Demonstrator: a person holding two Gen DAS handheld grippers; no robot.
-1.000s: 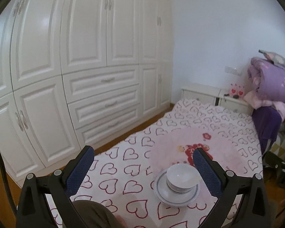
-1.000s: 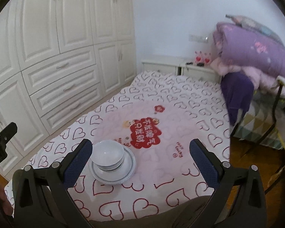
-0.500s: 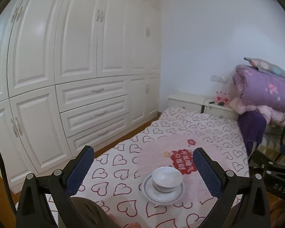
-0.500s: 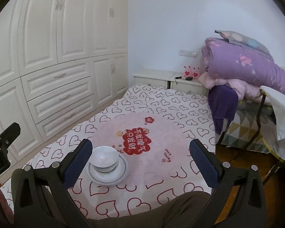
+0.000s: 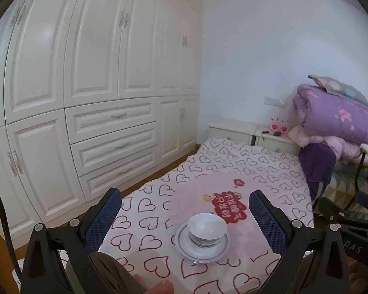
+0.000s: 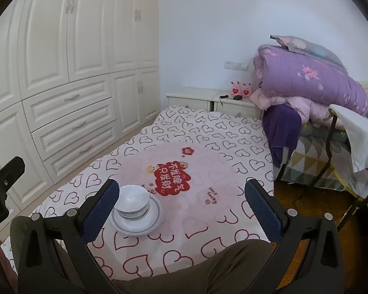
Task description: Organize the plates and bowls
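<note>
Left gripper point(image 5: 185, 216): fingers spread wide, holding nothing, raised above the bed point(image 5: 269, 171). Right gripper point(image 6: 180, 205): same, fingers wide apart, empty, also raised.

Bowls point(image 5: 207, 227): white, stacked, sitting in the middle of the plates point(image 5: 202, 246). Plates are white with a grey rim band, more than one in the stack; exact count unclear.

Position relative to fingers:
- Left wrist view: stack sits between the two fingers, nearer the right finger point(image 5: 267, 223), well beyond the tips. No contact.
- Right wrist view: bowls point(image 6: 132, 201) and plates point(image 6: 144, 220) lie just beside the left finger point(image 6: 100, 212), which overlaps the near-left rim of the stack in the frame. Right finger well apart from it.

The stack rests on a pink mat point(image 6: 184, 196) laid over the heart-print bedsheet point(image 6: 208, 132).

Readable text:
- Mat has a red patch point(image 6: 171, 177) with white Chinese characters, upside down from here; can't read them reliably.
- Small handwritten-style print "100% Lucky" point(image 6: 212, 196) just beyond the right finger's side of the patch.
- "DAS" visible on the black body of the other gripper point(image 5: 353, 245) at the right edge of the left wrist view; the rest is cut off.

Person's trouser leg point(image 6: 184, 267) fills the bottom between the right gripper's fingers. White wardrobe point(image 5: 85, 98) beyond the left finger, purple quilt point(image 6: 311, 80) piled beyond the right finger.
</note>
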